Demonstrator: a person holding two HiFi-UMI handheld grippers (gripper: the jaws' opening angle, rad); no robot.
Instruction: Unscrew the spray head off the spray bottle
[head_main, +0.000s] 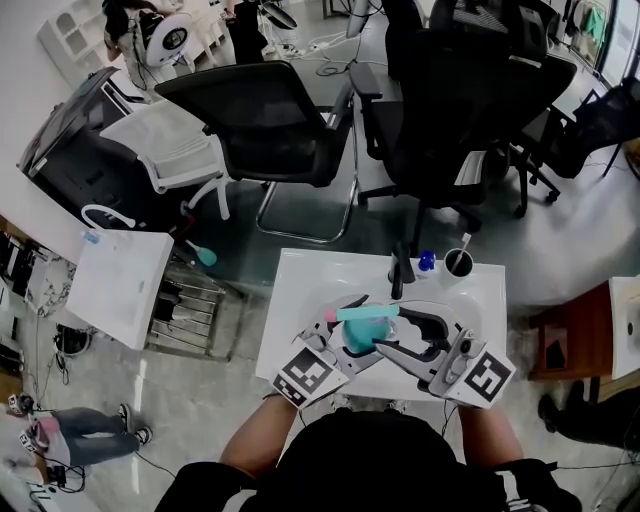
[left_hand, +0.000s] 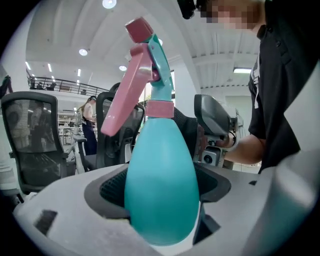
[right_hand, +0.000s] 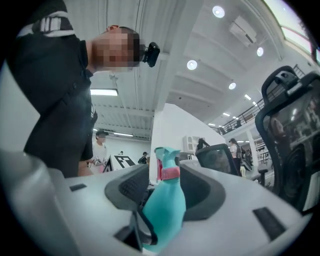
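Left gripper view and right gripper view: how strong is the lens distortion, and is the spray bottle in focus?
Left gripper view: heavy fisheye, dark corners; the spray bottle fills the centre, sharp; ceiling lights blown out. Right gripper view: same curvature; the bottle is smaller yet sharp, the near foreground soft. Head view: edges bowed, even light.

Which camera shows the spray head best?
The left gripper view: the spray head is big and whole, with its pink trigger clear above the bottle. The right gripper view shows it small, trigger mostly hidden. The head view shows it tiny, from above.
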